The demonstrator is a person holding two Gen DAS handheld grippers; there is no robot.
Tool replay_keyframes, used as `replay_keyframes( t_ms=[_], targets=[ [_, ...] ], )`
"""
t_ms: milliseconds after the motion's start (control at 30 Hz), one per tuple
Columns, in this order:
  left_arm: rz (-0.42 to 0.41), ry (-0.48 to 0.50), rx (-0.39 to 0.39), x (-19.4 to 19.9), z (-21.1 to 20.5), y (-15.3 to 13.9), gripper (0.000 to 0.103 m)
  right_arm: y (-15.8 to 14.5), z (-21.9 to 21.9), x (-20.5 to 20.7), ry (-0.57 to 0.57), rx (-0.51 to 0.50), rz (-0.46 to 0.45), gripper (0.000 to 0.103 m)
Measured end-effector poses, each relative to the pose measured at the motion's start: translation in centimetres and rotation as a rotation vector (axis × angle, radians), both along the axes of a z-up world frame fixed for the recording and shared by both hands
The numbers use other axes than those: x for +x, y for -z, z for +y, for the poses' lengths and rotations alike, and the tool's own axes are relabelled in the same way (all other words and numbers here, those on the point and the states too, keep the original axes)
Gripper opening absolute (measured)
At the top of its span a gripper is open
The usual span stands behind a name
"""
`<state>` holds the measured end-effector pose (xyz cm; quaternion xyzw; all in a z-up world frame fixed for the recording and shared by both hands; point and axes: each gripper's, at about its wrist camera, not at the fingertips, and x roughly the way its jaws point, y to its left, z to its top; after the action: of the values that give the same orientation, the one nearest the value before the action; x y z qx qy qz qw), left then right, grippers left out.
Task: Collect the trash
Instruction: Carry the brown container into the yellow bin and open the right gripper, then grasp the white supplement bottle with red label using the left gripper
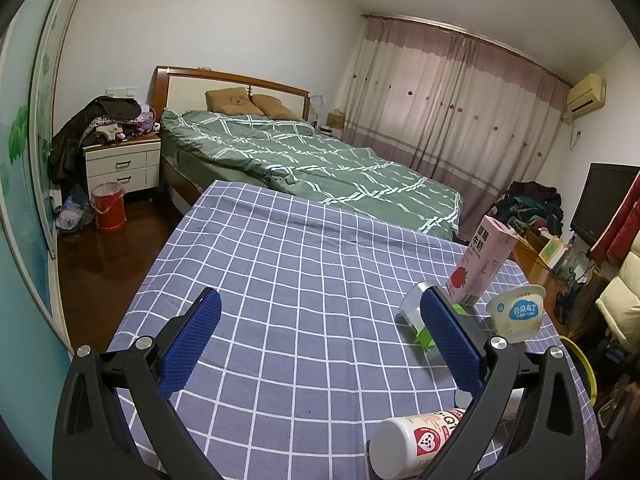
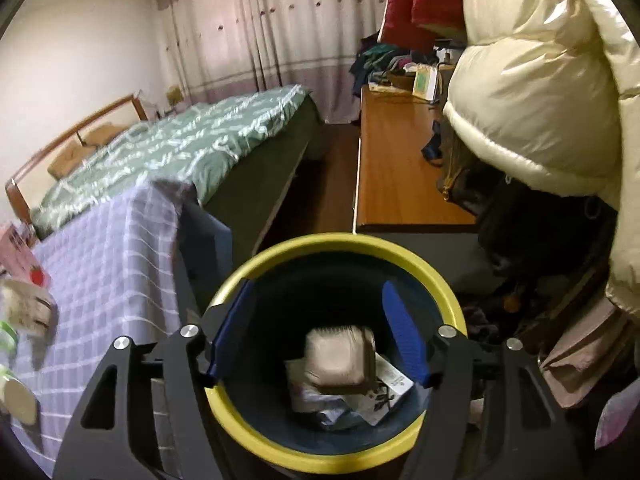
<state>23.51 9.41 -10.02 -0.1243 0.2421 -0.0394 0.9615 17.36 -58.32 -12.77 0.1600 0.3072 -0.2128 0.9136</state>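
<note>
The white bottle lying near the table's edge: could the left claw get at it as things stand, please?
Probably yes: the left claw is open and empty, and the white bottle lies just beneath its right finger with nothing covering it.

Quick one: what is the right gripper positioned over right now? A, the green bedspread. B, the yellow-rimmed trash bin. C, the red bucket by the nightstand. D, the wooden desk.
B: in the right wrist view the right gripper has its blue pads spread apart above the yellow-rimmed trash bin, with a blurred tan box between them but untouched, over the trash inside.
</note>
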Motion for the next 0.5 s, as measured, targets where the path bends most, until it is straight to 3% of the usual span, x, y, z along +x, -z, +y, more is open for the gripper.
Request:
replay_keyframes(
  t_ms=[133, 300, 500],
  targets=[
    [-0.001, 0.006, 0.011, 0.0, -0.2, 0.0, 0.098, -2.0, 3.1, -1.2, -0.035, -0.003, -0.078, 0.069],
    [-0.009, 0.012, 0.03, -0.1, -0.6, -0.2, 0.098, -3.2, 10.0, -2.0, -0.162, -0.026, -0.164, 0.074],
    [-0.029, 0.032, 0.039, -0.7, -1.2, -0.6, 0.098, -3.0, 16.7, -1.9, -0.239, -0.201, -0.19, 0.074]
  ],
)
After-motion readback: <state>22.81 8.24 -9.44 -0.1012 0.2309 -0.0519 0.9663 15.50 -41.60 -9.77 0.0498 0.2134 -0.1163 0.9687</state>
